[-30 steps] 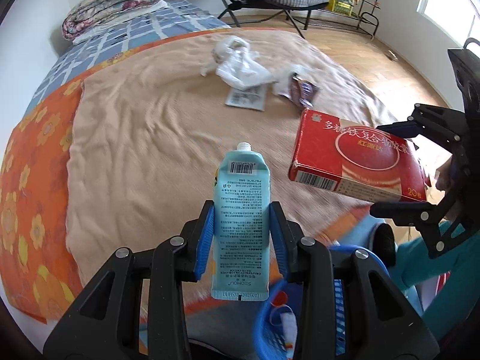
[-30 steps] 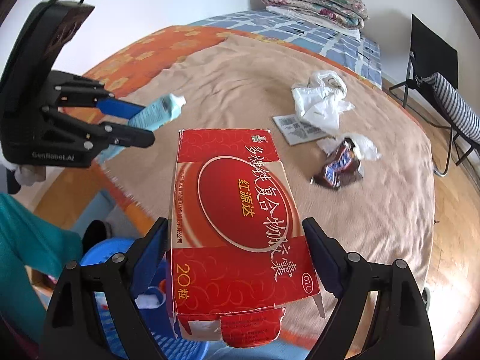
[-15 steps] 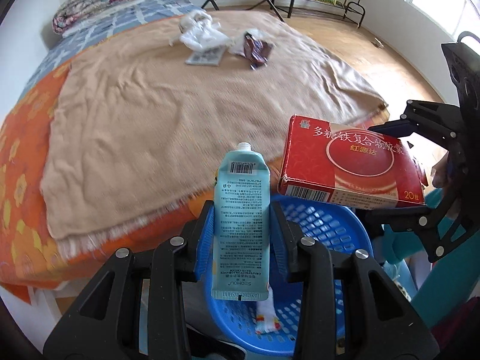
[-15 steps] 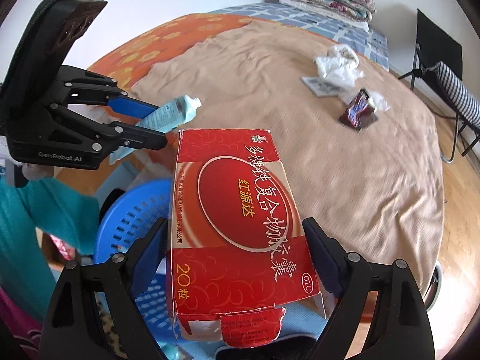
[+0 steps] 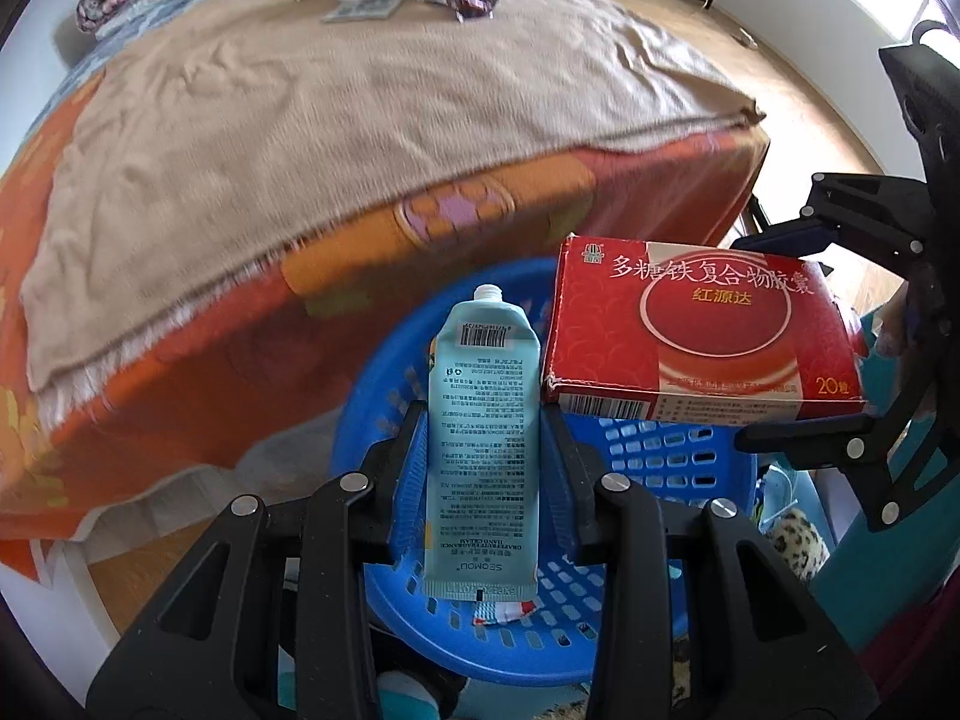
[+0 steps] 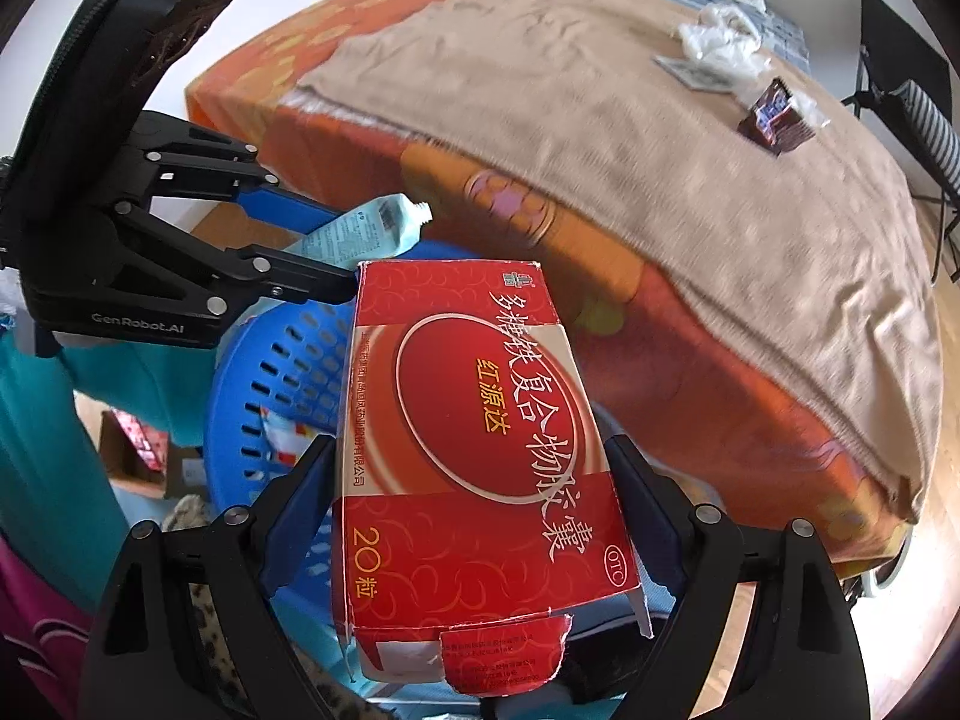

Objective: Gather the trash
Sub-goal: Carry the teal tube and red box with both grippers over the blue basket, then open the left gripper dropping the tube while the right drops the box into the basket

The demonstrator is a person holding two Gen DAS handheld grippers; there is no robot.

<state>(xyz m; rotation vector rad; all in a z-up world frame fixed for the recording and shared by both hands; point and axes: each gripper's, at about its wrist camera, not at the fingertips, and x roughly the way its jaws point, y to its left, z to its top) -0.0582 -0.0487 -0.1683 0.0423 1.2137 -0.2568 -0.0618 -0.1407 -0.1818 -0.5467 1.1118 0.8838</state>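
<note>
My left gripper (image 5: 483, 420) is shut on a pale blue cream tube (image 5: 480, 450), held over a blue perforated basket (image 5: 660, 468). My right gripper (image 6: 474, 474) is shut on a flat red medicine box (image 6: 474, 450), also above the basket (image 6: 264, 360). In the left wrist view the red box (image 5: 696, 336) hangs at the right, beside the tube. In the right wrist view the tube (image 6: 366, 234) and left gripper (image 6: 288, 240) show at the left. Some trash lies in the basket bottom (image 5: 498, 618).
A bed with a tan blanket (image 5: 360, 120) over an orange sheet (image 5: 240, 360) stands beyond the basket. On it lie a white plastic bag (image 6: 720, 39), a paper leaflet (image 5: 360, 11) and a dark snack wrapper (image 6: 774, 117). A folding chair (image 6: 900, 72) stands beyond.
Both grippers have drawn back from over the bed and dropped lower. They now hold the tube and the box above the blue basket. Both grips are unchanged.
</note>
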